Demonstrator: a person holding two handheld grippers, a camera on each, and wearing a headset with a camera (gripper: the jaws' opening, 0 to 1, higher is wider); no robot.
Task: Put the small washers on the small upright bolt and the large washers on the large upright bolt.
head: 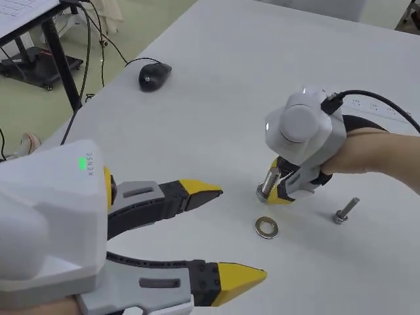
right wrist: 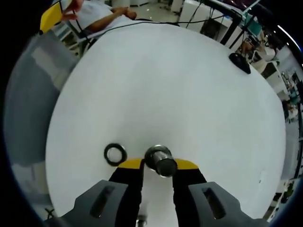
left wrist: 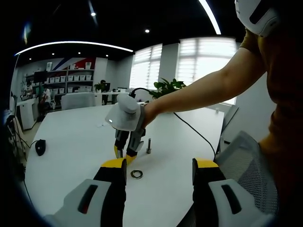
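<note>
Right gripper view puts the right tongs (right wrist: pixel 158 166) clenched on the large bolt (right wrist: pixel 161 160), its shank caught between the yellow tips and its end facing the camera. The likely trouble is a tip-over. In the head view the bolt looks tilted off upright, so if the grip lets go before the head sits flat on the counter (head: pixel 262 85), it could topple or roll. A sideways nudge could also skid the washer (head: pixel 266 227) lying flat just beside the large bolt on the person's side, or knock the small bolt (head: pixel 346 210) standing near the large bolt's right. The right hand (head: pixel 367 154) reaches in from the right, wrist bent so the tongs point steeply down. The left tongs (head: pixel 241 233) hover released, tips spread, near the large bolt's left, aimed toward the washer.
</note>
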